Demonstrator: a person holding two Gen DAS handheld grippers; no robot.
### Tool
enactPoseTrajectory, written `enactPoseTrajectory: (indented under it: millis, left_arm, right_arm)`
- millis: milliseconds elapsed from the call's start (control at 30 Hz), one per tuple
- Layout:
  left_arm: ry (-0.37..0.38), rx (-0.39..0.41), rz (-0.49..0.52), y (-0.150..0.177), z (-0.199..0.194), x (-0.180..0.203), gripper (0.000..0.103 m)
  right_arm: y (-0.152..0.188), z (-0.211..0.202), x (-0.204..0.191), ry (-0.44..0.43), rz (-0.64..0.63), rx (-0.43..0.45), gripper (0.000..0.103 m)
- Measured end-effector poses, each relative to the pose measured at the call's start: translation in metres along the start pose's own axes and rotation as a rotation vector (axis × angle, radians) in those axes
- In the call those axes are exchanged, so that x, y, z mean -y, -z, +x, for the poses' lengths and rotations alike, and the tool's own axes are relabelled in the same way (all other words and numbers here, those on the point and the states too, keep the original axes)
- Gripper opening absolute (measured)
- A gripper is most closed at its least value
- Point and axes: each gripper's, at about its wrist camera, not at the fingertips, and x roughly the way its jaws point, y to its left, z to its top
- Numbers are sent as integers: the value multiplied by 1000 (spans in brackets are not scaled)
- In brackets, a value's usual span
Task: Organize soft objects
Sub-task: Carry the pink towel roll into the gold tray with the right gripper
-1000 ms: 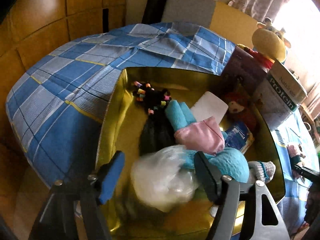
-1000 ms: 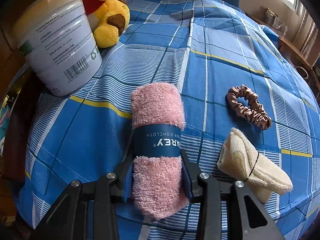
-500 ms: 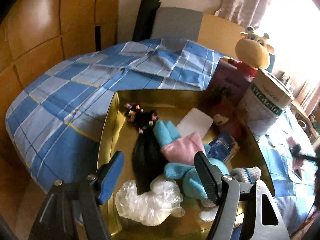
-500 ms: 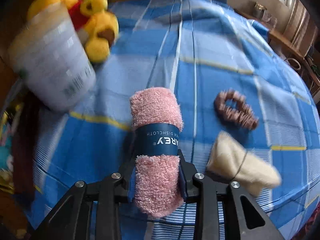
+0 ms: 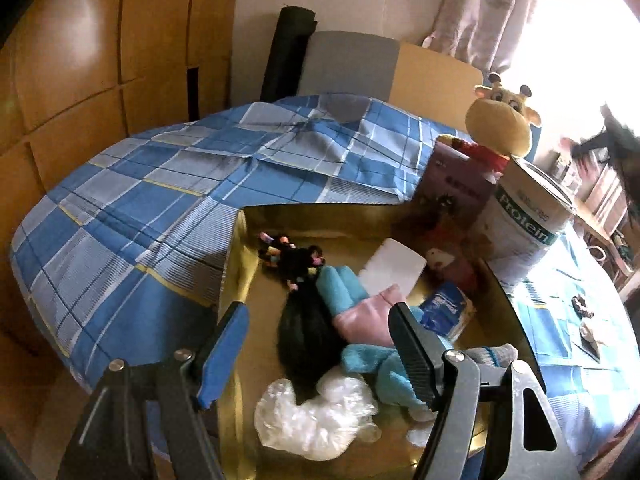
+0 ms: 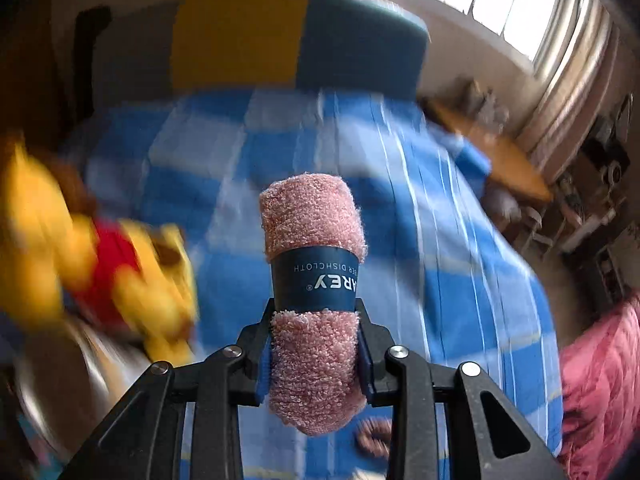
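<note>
My right gripper (image 6: 316, 344) is shut on a rolled pink dishcloth (image 6: 312, 220) with a navy paper band, and holds it in the air above the blue plaid cover (image 6: 440, 240). My left gripper (image 5: 316, 356) hangs open over a gold tray (image 5: 240, 264) with nothing between its fingers. In the tray lie a crumpled clear plastic bag (image 5: 316, 416), a black hair bundle with coloured ties (image 5: 300, 320), a teal and pink soft toy (image 5: 360, 316), a white card (image 5: 392, 272) and a blue packet (image 5: 444, 312).
A protein tub (image 5: 528, 224), a purple box (image 5: 456, 188) and a giraffe plush (image 5: 500, 124) stand behind the tray. The right wrist view is blurred: a yellow plush in red (image 6: 120, 268) at left, a brown scrunchie (image 6: 374, 438) low down, pink quilted fabric (image 6: 600, 380) at right.
The right gripper has closed on the pink dishcloth, lifted it off the plaid cover and swung it fast. The plastic bag has dropped from between the left fingers into the tray; the left gripper rose slightly.
</note>
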Motion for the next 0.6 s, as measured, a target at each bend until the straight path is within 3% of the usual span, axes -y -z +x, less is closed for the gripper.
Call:
enactPoseTrajectory:
  millis: [167, 300, 433, 600]
  left_arm:
    - [-15, -8, -16, 1, 2, -10, 73]
    - [-34, -4, -33, 1, 2, -18, 73]
    - [-68, 13, -67, -2, -2, -30, 73]
    - [-127, 28, -109, -2, -9, -44, 73]
  right_arm:
    - [-68, -41, -76, -86, -81, 153, 33]
    - [-71, -74, -145, -257, -231, 257, 33]
    - [-19, -99, -219, -416, -503, 263, 33]
    - [89, -99, -277, -552, -706, 122, 32]
